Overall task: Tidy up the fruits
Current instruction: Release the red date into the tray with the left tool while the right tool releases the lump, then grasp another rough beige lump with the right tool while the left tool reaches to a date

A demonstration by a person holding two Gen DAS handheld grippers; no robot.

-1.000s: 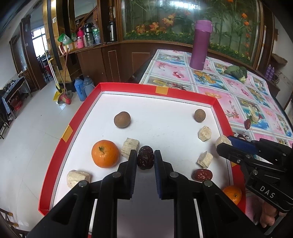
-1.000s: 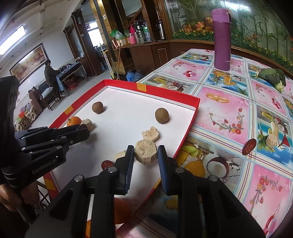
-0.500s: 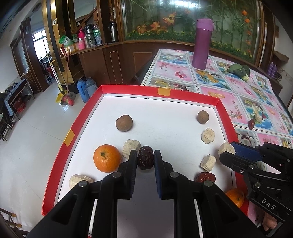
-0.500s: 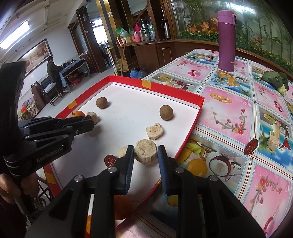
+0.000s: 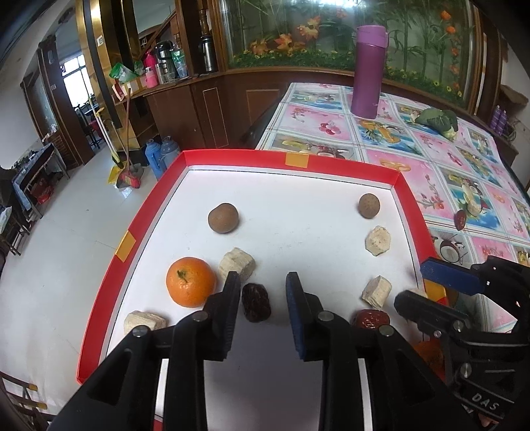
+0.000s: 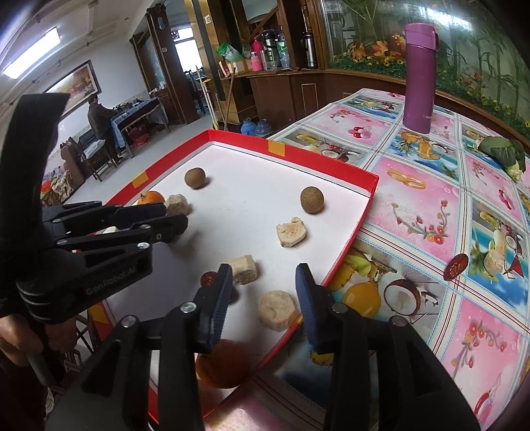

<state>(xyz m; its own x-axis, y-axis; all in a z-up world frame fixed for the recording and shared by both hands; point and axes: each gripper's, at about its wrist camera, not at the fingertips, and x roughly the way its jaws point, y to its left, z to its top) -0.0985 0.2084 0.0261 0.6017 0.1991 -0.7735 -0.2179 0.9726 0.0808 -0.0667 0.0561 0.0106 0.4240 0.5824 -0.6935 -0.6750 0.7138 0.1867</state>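
Fruits in red-rimmed tray point(image 5: 402, 185): wrinkled date point(image 5: 255, 302) lies loose between left gripper's point(image 5: 263, 291) spread jaws; right gripper point(image 6: 263, 288) wide open around crumbly round chunk point(image 6: 277, 310).

Glossy wrinkled date point(image 5: 255, 302), matt white tray point(image 5: 298, 199) floor, rough beige chunks point(image 5: 237, 263).

A lived-in home dining room: fruit-print tablecloth point(image 5: 391, 139), planted aquarium point(image 5: 331, 30) at 12 o'clock, brooms point(image 5: 122, 165) at 10 o'clock.

Purple flask point(image 5: 368, 71) upright on fruit-patterned tablecloth point(image 5: 430, 146), blue jugs point(image 5: 159, 154) on floor, broom point(image 5: 127, 172)
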